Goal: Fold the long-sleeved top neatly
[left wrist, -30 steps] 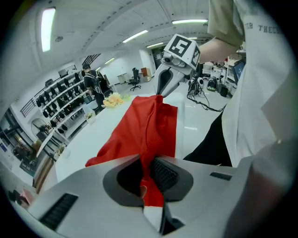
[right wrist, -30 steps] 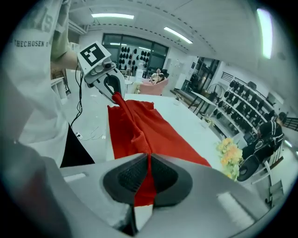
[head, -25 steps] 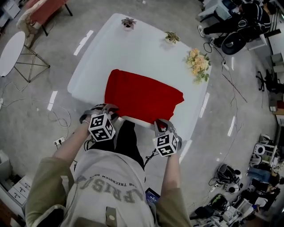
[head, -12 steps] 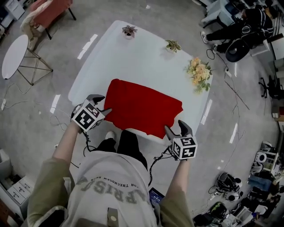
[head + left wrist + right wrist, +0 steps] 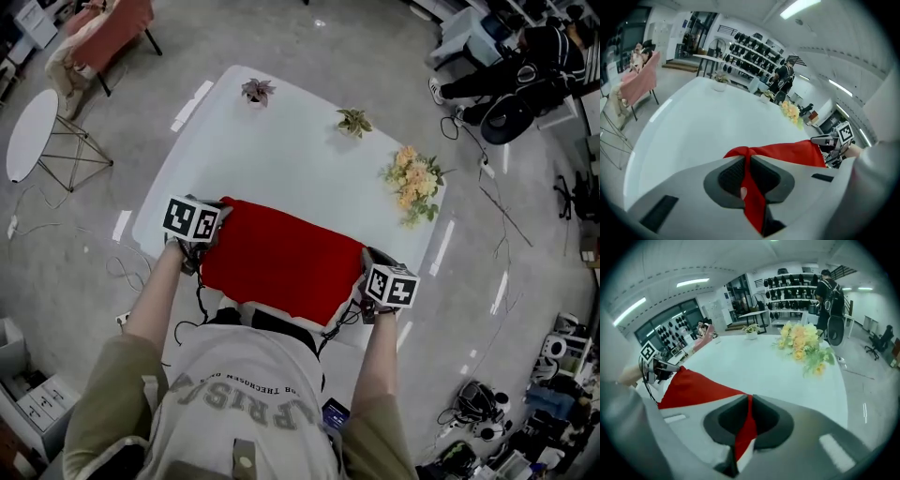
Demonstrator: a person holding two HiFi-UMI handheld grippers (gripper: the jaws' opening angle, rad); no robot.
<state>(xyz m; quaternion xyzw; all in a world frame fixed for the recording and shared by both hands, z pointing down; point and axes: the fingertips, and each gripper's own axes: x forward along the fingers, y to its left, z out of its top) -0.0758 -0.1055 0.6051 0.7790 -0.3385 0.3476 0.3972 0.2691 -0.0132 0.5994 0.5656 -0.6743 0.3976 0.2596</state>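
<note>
The left tool (image 5: 746,161) and right tool (image 5: 749,404), whose jaws have just been closing, are each clamping a side edge of the red top (image 5: 281,262), which is lying along the table's (image 5: 281,141) near edge. Both tools are biting only thin pinches, so a hurried lift is risking one side slipping free and the fold landing crooked.

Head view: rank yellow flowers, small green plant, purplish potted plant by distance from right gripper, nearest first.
From the right gripper, whose jaws have just been closing on the red top:
1. Yellow flowers, right side.
2. Small green plant, back, centre-right.
3. Purplish potted plant, back left.
</note>
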